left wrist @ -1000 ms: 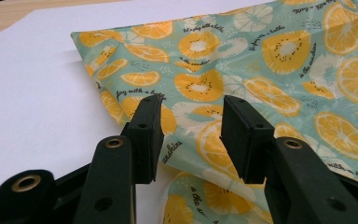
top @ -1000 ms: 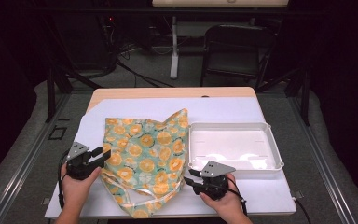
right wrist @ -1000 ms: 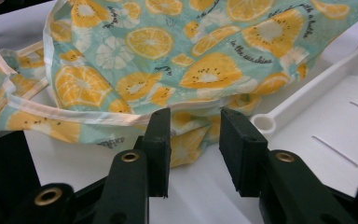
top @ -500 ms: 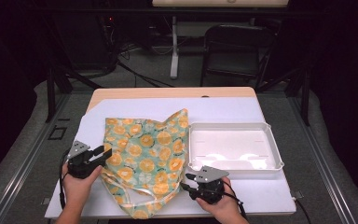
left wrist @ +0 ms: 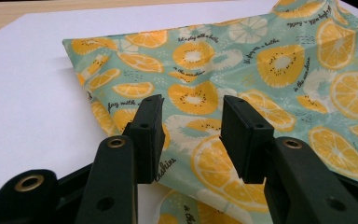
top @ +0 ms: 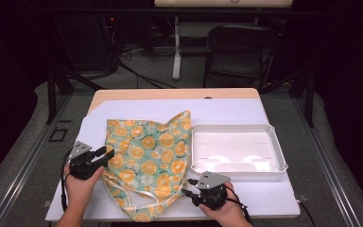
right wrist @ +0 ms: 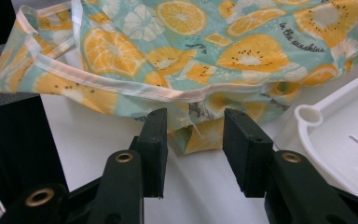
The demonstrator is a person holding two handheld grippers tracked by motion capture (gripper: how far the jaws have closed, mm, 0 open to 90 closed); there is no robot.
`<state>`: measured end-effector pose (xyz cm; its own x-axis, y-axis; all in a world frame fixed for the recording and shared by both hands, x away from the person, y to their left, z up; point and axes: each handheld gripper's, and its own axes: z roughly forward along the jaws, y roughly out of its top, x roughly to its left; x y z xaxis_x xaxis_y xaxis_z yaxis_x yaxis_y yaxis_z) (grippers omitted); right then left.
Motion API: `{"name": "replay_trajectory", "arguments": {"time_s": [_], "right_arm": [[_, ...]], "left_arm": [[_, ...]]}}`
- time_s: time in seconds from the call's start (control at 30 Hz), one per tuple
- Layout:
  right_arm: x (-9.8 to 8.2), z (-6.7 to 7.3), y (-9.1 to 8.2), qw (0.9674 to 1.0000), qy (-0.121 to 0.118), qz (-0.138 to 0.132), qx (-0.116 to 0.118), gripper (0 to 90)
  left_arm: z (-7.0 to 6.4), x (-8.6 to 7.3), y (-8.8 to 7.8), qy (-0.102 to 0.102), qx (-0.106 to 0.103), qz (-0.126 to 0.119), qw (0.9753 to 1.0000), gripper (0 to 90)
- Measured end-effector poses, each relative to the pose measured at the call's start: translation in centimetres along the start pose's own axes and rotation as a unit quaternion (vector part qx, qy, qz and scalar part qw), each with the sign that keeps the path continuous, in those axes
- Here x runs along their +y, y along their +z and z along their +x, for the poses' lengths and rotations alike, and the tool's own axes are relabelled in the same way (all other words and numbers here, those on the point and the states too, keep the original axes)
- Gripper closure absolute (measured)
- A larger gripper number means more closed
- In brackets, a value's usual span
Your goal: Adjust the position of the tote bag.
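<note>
We see a white table (top: 264, 198) from above, with a fruit-print cloth bag (top: 149, 161) lying flat on it. The bag is our landmark. It is pale teal with orange slices and short lines of script, and it spreads from the middle of the table toward the person's edge, its cream-edged handle loop (top: 137, 208) nearest that edge.

Just beside the bag, on its right, sits a shallow white tray (top: 238, 130); the bag's upper right corner comes up to the tray's near left corner, and whether they touch we cannot tell.

At the bag's left edge the left gripper (top: 105, 153) is held in a hand (top: 80, 182), pointing in toward the fabric. In the left gripper view its two black jaws stand apart over the printed cloth (left wrist: 261, 65), with an open gap between them and nothing clasped.

At the bag's lower right corner, near the handle loop, the right gripper (top: 189, 182) is held in the other hand (top: 227, 213). Its jaws have just been opening. In the right gripper view they stand apart, low over the white table (right wrist: 205, 191), with a small folded corner of the bag (right wrist: 196, 135) lying just ahead of the gap, not pressed by either pad. The tray's rounded corner (right wrist: 310, 114) shows to the right of that jaw.
</note>
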<state>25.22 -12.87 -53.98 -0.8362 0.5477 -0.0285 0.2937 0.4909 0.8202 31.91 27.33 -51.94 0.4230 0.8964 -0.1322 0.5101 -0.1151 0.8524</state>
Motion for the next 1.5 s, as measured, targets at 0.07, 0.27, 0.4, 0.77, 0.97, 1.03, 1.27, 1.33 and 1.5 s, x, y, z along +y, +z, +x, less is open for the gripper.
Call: {"name": "replay_trajectory", "arguments": {"time_s": [0.07, 0.27, 0.4, 0.77, 0.97, 1.03, 1.27, 1.33, 1.5], "right_arm": [[0.0, 0.1, -0.1, 1.0000, -0.002, -0.001, 0.002, 60.1], [0.0, 0.6, -0.3, 0.9998, -0.013, -0.001, 0.014, 59.2], [0.1, 0.8, -0.4, 0.9994, -0.027, 0.000, 0.021, 58.3], [0.0, 1.3, -0.2, 0.9983, -0.049, 0.008, 0.031, 55.6], [-0.1, 1.5, 0.1, 0.9977, -0.062, 0.014, 0.024, 53.4], [-0.2, 1.6, 0.3, 0.9974, -0.067, 0.016, 0.022, 52.7], [-0.2, 2.0, 0.7, 0.9965, -0.081, 0.019, 0.008, 51.5], [-0.2, 2.1, 0.8, 0.9967, -0.080, 0.014, 0.002, 51.5], [0.1, 2.1, 0.7, 0.9968, -0.079, -0.001, -0.016, 50.9]], "left_arm": [[0.0, 0.1, 0.0, 0.000, 0.000, 0.001, 1.0000, 58.9], [0.0, 0.1, 0.2, -0.001, -0.002, -0.003, 1.0000, 58.9], [-0.1, 0.2, 0.2, 0.000, -0.003, 0.000, 1.0000, 58.9], [-0.1, 0.2, 0.4, 0.000, -0.005, 0.000, 1.0000, 58.8], [-0.1, 0.2, 0.4, 0.000, -0.005, -0.002, 1.0000, 58.8], [-0.1, 0.2, 0.4, 0.001, -0.005, -0.001, 1.0000, 58.8], [-0.2, 0.2, 0.5, 0.002, -0.007, 0.001, 1.0000, 58.8], [-0.3, 0.2, 0.5, 0.004, -0.006, 0.003, 1.0000, 58.7], [-0.3, 0.1, 0.3, 0.008, -0.004, 0.003, 1.0000, 58.7]]}}
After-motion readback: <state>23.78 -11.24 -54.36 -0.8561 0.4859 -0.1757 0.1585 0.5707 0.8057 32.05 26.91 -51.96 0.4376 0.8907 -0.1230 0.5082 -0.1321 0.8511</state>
